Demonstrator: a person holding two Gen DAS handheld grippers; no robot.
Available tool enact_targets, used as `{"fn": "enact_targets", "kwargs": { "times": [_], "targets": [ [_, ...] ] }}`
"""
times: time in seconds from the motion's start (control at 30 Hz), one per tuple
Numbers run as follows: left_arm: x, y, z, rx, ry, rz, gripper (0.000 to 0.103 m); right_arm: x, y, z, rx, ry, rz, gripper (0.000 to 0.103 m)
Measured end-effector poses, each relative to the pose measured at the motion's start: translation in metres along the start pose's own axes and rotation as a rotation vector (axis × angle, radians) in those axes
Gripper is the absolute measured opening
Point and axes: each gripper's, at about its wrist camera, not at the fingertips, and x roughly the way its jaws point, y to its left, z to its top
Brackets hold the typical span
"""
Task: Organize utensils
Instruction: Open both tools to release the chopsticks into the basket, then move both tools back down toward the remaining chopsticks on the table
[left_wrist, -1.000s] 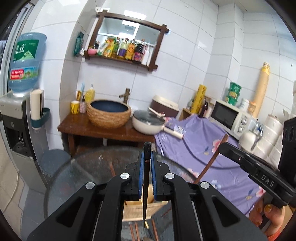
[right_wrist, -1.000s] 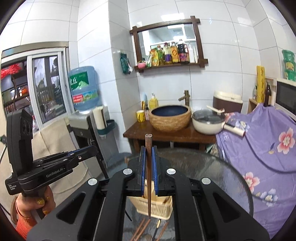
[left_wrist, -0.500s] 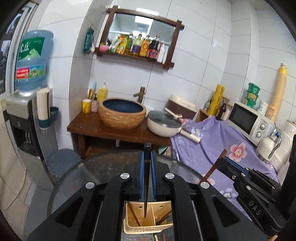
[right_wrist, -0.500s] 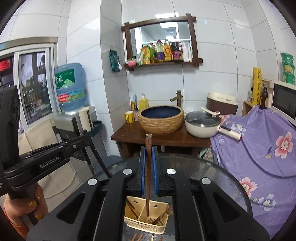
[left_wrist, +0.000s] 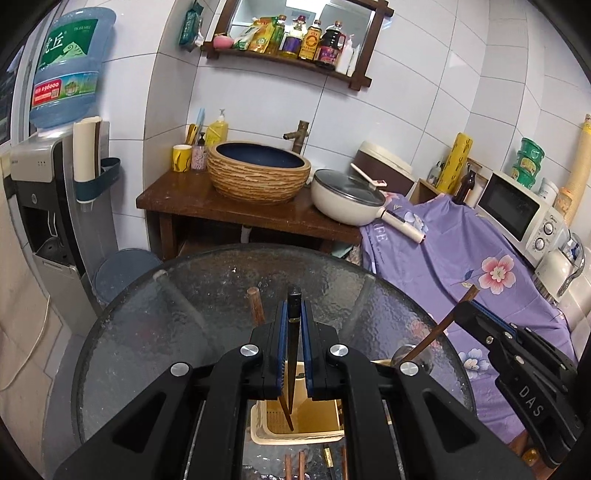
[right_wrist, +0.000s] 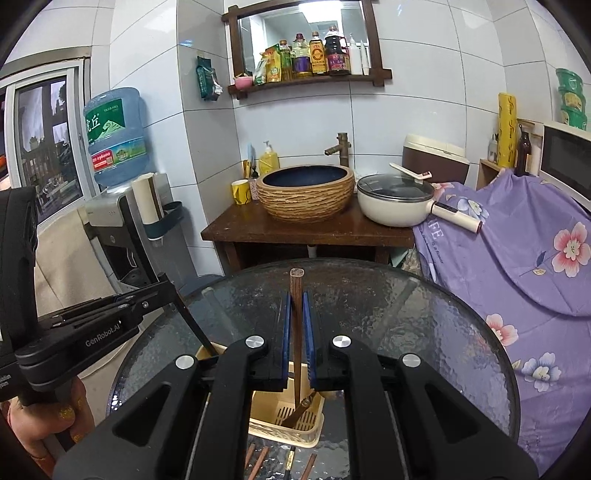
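A beige slotted utensil basket (left_wrist: 295, 439) (right_wrist: 280, 435) stands on the round glass table (left_wrist: 177, 317). My left gripper (left_wrist: 294, 308) is shut on a dark chopstick (left_wrist: 291, 369), whose lower end reaches down into the basket. My right gripper (right_wrist: 296, 299) is shut on a brown wooden chopstick (right_wrist: 296, 332), its lower end also inside the basket. Each gripper shows in the other's view: the right gripper (left_wrist: 471, 308) at the right, the left gripper (right_wrist: 164, 286) at the left. Another brown chopstick (left_wrist: 256, 306) leans up out of the basket. Several loose chopsticks (right_wrist: 258, 461) lie just in front of it.
Behind the table stands a wooden washstand (left_wrist: 192, 199) with a woven basin (left_wrist: 258, 173) and a lidded white pan (left_wrist: 347, 199). A purple flowered cloth (left_wrist: 443, 258) covers the right side, by a microwave (left_wrist: 517, 210). A water dispenser (left_wrist: 44, 184) stands left.
Both grippers have come down and forward over the table. The basket has risen into view below them, and the two held chopsticks' lower ends now sit inside it.
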Motion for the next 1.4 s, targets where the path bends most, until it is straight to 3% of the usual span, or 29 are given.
{"fn": "enact_targets", "kwargs": {
  "times": [0.33, 0.4, 0.47, 0.5, 0.77, 0.83, 1.07, 1.17, 1.23, 1.4],
  "targets": [
    [0.010, 0.000, -0.010, 0.004, 0.023, 0.002, 0.008, 0.003, -0.006, -0.007, 0.012, -0.006, -0.006, 0.008],
    [0.010, -0.001, -0.011, 0.008, 0.014, 0.008, 0.014, 0.001, -0.006, -0.008, -0.007, -0.020, -0.024, 0.013],
    [0.008, -0.003, -0.011, 0.017, 0.004, 0.010, 0.036, -0.003, -0.005, -0.011, -0.025, -0.031, -0.041, 0.031],
    [0.006, -0.004, -0.012, 0.019, -0.005, 0.010, 0.042, -0.006, -0.005, -0.012, -0.029, -0.043, -0.049, 0.047],
    [-0.032, -0.008, -0.036, 0.092, -0.102, 0.042, 0.090, -0.038, -0.003, -0.038, -0.056, -0.070, -0.048, 0.056],
    [-0.040, -0.006, -0.051, 0.118, -0.108, 0.050, 0.094, -0.044, -0.001, -0.051, -0.077, -0.053, -0.042, 0.060],
    [-0.035, 0.008, -0.119, 0.170, 0.001, 0.082, 0.091, -0.030, -0.009, -0.125, -0.048, 0.140, -0.024, 0.060],
    [-0.015, 0.014, -0.150, 0.180, 0.105, 0.083, 0.075, -0.008, -0.016, -0.157, -0.003, 0.243, -0.025, 0.055],
    [0.000, 0.019, -0.166, 0.168, 0.177, 0.069, 0.064, 0.009, -0.021, -0.180, 0.038, 0.330, -0.008, 0.046],
    [0.035, 0.028, -0.194, 0.104, 0.301, 0.036, 0.044, 0.037, -0.024, -0.213, 0.089, 0.426, 0.007, 0.037]
  ]
}}
